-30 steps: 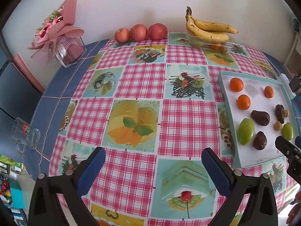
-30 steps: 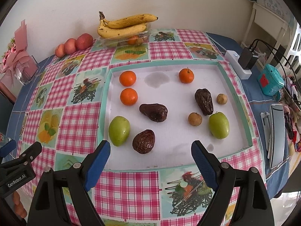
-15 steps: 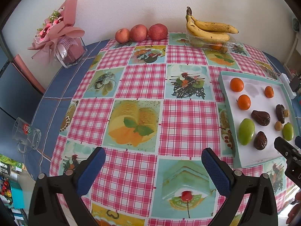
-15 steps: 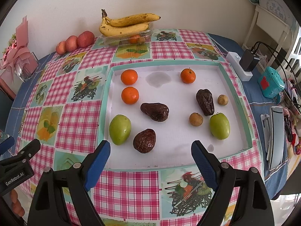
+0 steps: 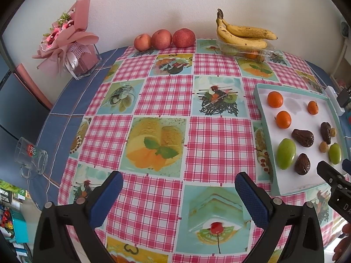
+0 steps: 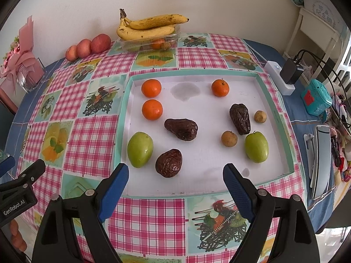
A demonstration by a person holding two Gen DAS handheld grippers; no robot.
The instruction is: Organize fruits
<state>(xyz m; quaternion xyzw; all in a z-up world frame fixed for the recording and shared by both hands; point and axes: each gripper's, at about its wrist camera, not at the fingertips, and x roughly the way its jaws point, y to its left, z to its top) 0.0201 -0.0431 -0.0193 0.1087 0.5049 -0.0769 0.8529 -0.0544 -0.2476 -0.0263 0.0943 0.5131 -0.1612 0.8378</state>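
Orange, green and dark brown fruits lie scattered in a white tray with a teal rim (image 6: 122,118), both tongs spread apart and empty.

Two oranges (image 6: 151,88) sit close at the tray's far left, a third orange (image 6: 220,87) well apart at the far right; one green fruit (image 6: 140,146) lies near left, the other green fruit (image 6: 256,146) near right; three dark wrinkled fruits (image 6: 181,129) and two small tan ones (image 6: 229,138) are mixed between them. The kinds look only partly grouped, so I judge sorting is unfinished, though how far along cannot be told. The right gripper (image 6: 175,182) hovers at the near rim, closest to a dark fruit (image 6: 169,163). The left gripper (image 5: 178,192) hangs over the checked tablecloth (image 5: 166,96), beside the tray. Any grasp needs a gentle closure on these round, rolling fruits.
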